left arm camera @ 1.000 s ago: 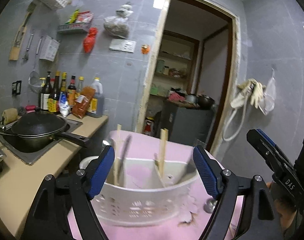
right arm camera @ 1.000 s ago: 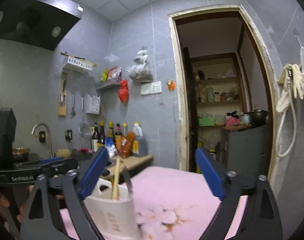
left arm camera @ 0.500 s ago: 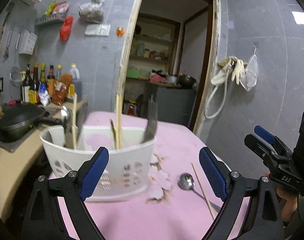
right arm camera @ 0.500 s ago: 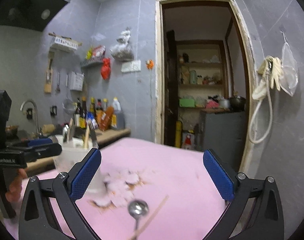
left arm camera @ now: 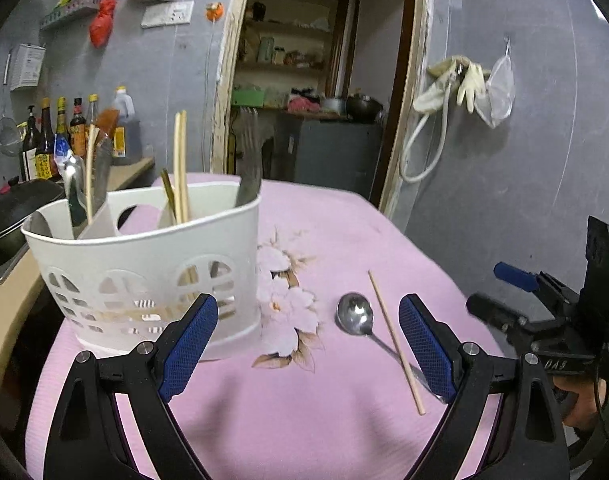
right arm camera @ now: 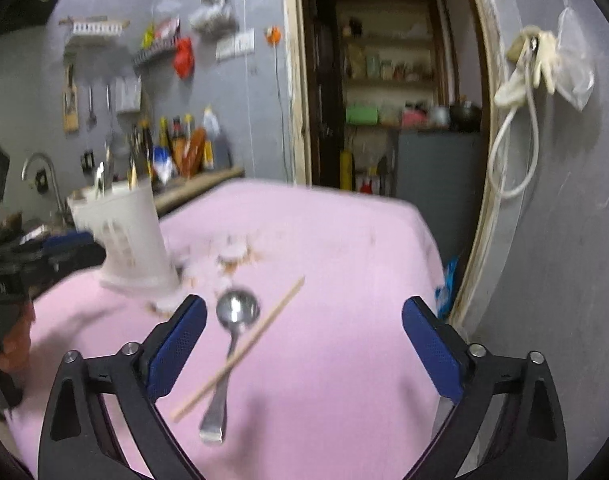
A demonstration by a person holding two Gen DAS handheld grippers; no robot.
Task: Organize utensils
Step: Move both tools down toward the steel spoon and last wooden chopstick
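From the left: a row of labelled bottles (left arm camera: 56, 136) stands on the far counter, their print too small to read. The white basket (left arm camera: 144, 272) sits near the left edge of the pink surface (left arm camera: 324, 420), holding several upright utensils and one pair of chopsticks (left arm camera: 180, 168). Right of it, past a flower print, lie one spoon (left arm camera: 356, 316) and one loose chopstick (left arm camera: 396, 344), crossing each other, with bare cloth around them. The left gripper (left arm camera: 308, 348) hovers over them, jaws wide apart and empty. The right gripper (right arm camera: 304, 344), lettered "DAS" in mirror writing as the left wrist view shows it, has its jaws closing, nothing pressed between them; spoon and chopstick lie below.
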